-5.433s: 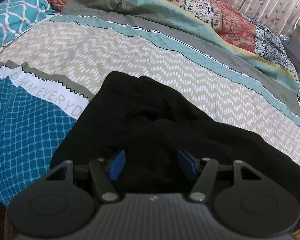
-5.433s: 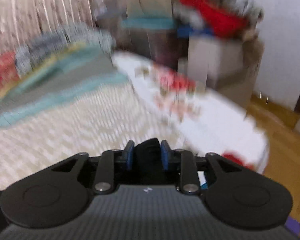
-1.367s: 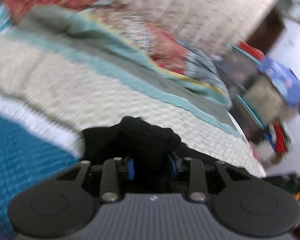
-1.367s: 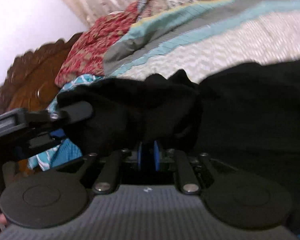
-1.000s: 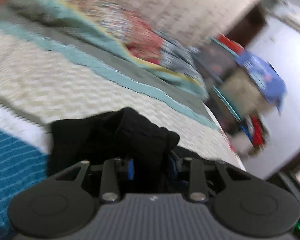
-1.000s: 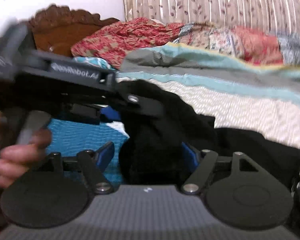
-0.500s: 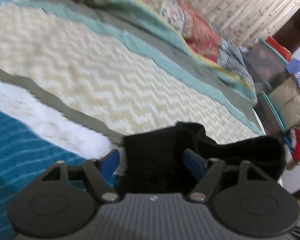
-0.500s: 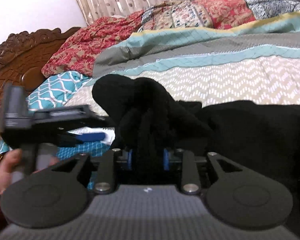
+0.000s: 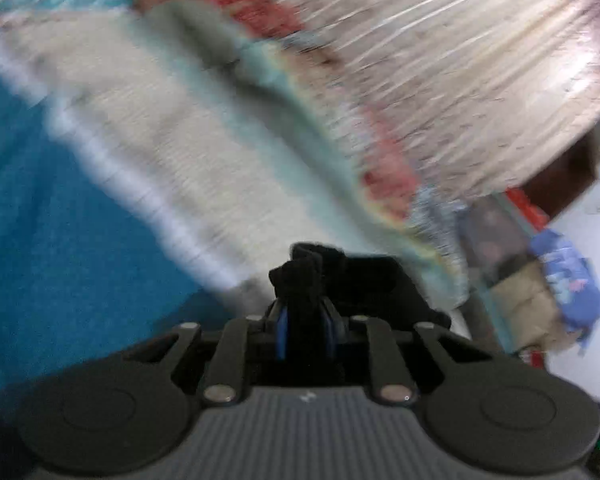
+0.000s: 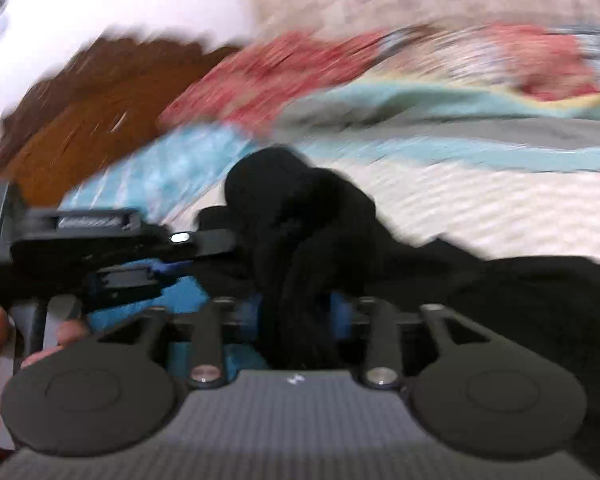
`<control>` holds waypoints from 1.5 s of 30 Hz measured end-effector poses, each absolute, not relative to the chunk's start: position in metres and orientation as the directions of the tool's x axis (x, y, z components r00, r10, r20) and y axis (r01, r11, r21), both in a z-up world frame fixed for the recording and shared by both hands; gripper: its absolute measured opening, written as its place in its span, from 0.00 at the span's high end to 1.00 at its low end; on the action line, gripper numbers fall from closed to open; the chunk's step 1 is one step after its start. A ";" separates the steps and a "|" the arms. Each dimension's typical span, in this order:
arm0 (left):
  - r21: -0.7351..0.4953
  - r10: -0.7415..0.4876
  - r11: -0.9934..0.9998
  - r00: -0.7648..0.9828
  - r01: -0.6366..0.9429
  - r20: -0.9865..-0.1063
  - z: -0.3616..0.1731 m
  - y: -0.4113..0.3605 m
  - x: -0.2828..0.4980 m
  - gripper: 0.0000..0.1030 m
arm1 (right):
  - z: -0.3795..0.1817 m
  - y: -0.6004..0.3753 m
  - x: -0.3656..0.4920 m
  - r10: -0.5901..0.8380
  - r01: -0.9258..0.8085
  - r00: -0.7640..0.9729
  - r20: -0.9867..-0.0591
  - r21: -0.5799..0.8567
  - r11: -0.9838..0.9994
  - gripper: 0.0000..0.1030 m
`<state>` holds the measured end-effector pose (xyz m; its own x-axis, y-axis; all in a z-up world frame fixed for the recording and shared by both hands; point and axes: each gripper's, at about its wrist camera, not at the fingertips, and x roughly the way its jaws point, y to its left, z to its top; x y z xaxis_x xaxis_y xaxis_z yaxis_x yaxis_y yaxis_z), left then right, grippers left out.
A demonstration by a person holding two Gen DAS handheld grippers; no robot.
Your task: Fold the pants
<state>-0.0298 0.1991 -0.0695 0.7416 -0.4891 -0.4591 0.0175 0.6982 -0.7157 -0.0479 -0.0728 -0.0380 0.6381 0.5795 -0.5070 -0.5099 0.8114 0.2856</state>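
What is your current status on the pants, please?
Left gripper shut on black pants. Right gripper shut on a bunched fold. Both views blurred; nothing seen in the way on the bedspread.

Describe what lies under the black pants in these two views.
Under the black pants lies the patterned bedspread, cream beside them. Both the left gripper and right gripper clamp bunched fabric. The bed beneath the cloth is hidden.

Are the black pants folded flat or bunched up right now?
Bunched up: the black pants rise in a wad, pinched by the right tongs and the left tongs.
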 end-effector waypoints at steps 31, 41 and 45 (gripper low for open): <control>-0.674 -0.470 0.738 0.688 -0.038 -0.554 -0.090 0.193 -0.021 0.56 | -0.077 -0.076 -0.018 0.618 -0.339 0.519 -0.590 0.522 0.783 0.71; -0.631 -0.507 0.767 0.712 0.116 -0.486 -0.045 0.158 -0.037 0.77 | -0.130 -0.103 0.006 0.604 -0.079 0.472 -0.642 0.651 0.755 0.71; -0.451 -0.493 0.847 0.731 0.281 -0.471 -0.007 0.107 -0.042 0.77 | -0.124 -0.098 0.007 0.692 -0.107 0.493 -0.527 0.753 0.649 0.86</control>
<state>-0.0423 0.1074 -0.0069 0.7314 -0.4933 -0.4709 0.2809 0.8471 -0.4512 0.0072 -0.0978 -0.1239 0.4934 0.6921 -0.5267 -0.1066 0.6491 0.7532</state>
